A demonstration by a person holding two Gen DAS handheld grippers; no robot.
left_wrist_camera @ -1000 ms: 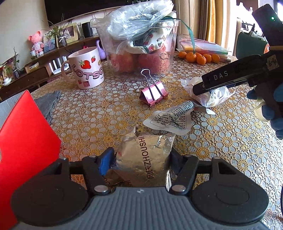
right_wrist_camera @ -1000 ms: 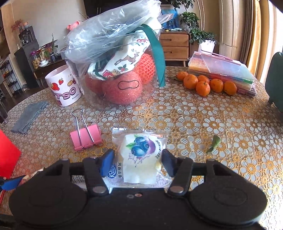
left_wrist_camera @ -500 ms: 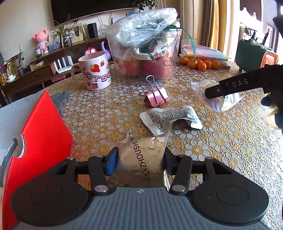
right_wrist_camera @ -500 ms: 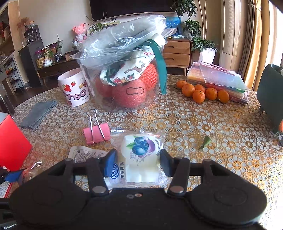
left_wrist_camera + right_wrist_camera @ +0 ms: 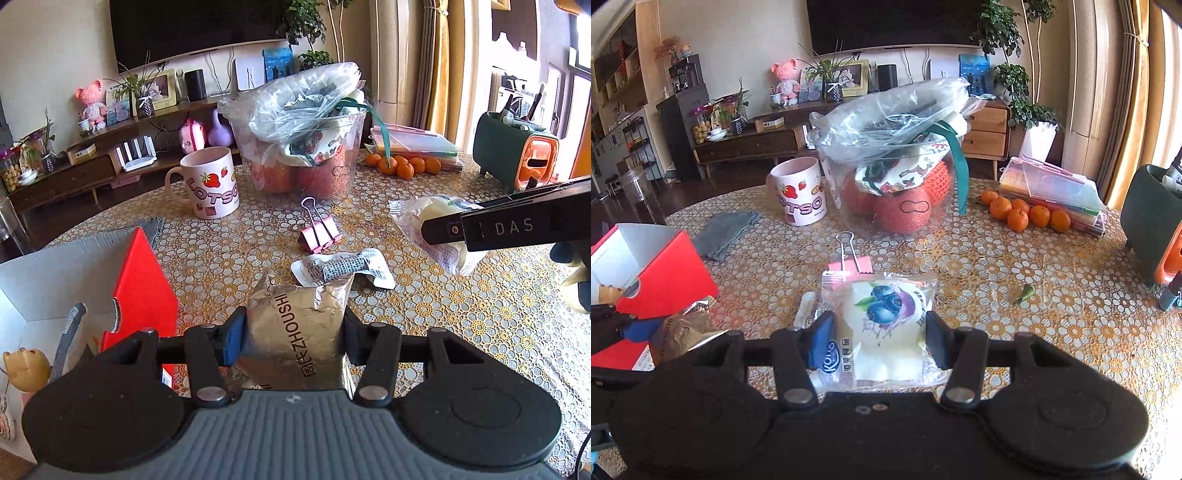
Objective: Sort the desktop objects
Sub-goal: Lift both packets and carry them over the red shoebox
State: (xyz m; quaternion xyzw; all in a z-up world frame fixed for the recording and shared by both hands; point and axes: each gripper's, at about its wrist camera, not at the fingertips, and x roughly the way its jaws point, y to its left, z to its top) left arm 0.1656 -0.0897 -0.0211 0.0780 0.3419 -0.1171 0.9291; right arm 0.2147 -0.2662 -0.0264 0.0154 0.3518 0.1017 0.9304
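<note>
1. Snack packets fill both of your grippers. Your left gripper (image 5: 293, 332) is partly closed, its jaws pressing the sides of a crinkled silver foil packet (image 5: 299, 328), which is held clear of the table (image 5: 480, 325).
2. Your left gripper's jaws have just been closing, with the foil packet between them.
3. Your right gripper (image 5: 881, 338) is also partly closed, clamped on a clear plastic packet (image 5: 882, 317) printed with blueberries and holding something pale and soft. It too is lifted off the table.
4. Taking the strawberry mug (image 5: 210, 182) as your landmark: the foil packet is nearer to you than the mug, and the blueberry packet is to the mug's right and nearer to you.
5. An open red box (image 5: 144, 280) sits left of the mug and nearer to you. It looks the likely place for these packets.
6. Both packets look light and soft. The foil probably creases and holds dents, so a firm squeeze may crush what is inside.
7. The clear plastic looks slippery. Grip across the filled middle, as now, not the thin sealed edge.
8. A pink binder clip (image 5: 319, 232) and a flat white pouch (image 5: 341, 266) lie on the table, right of the mug.
</note>
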